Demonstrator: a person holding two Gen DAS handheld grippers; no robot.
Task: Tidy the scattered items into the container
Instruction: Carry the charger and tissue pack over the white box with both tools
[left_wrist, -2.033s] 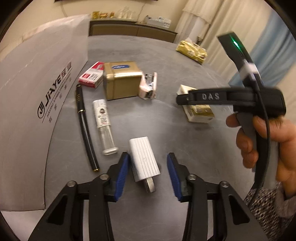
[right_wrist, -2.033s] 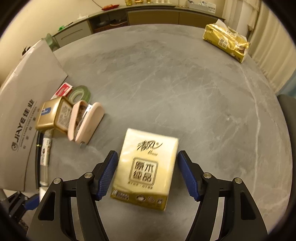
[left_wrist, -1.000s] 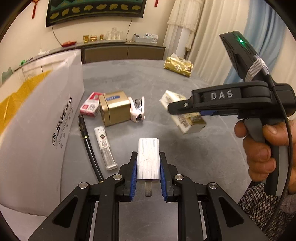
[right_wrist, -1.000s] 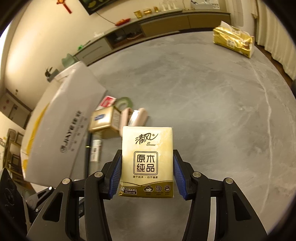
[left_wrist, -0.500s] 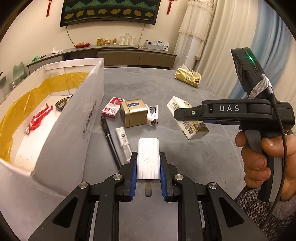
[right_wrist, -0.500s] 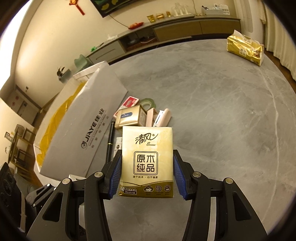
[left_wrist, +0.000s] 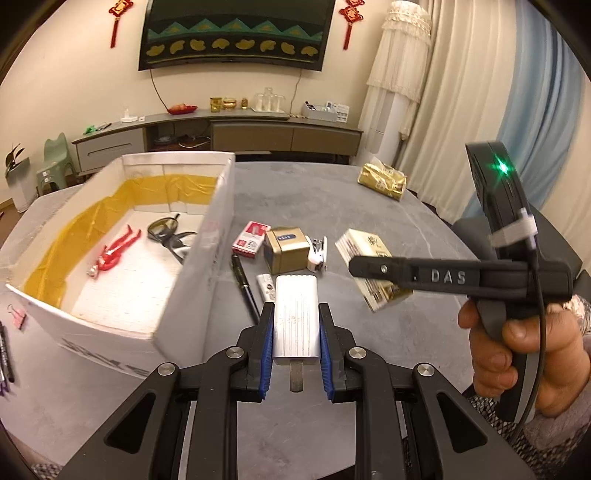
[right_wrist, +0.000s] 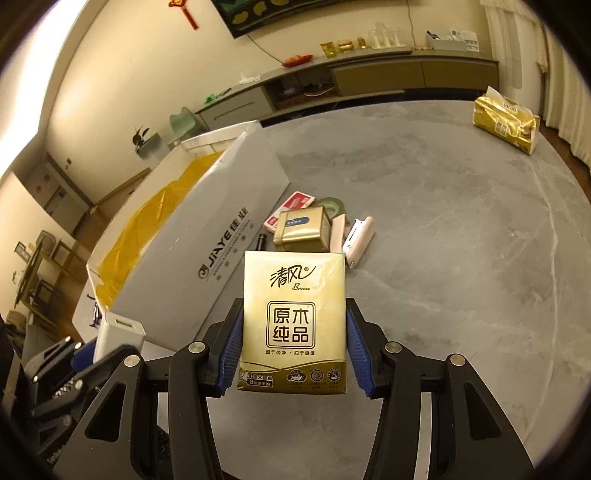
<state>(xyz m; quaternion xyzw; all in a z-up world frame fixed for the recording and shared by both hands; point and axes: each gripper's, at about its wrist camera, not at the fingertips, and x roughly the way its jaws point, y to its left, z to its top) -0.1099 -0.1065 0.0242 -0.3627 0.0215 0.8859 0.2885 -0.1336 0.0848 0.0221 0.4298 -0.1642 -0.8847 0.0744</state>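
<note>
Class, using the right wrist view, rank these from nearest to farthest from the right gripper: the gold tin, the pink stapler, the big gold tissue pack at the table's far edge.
1. Pink stapler, just ahead, slightly right.
2. Gold tin, ahead, slightly left; too close to the stapler to call.
3. Big gold tissue pack, far right edge, clearly farthest from the right gripper.

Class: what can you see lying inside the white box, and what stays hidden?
Inside the white box: a red figure and dark glasses. Its near wall hides the near floor.
</note>
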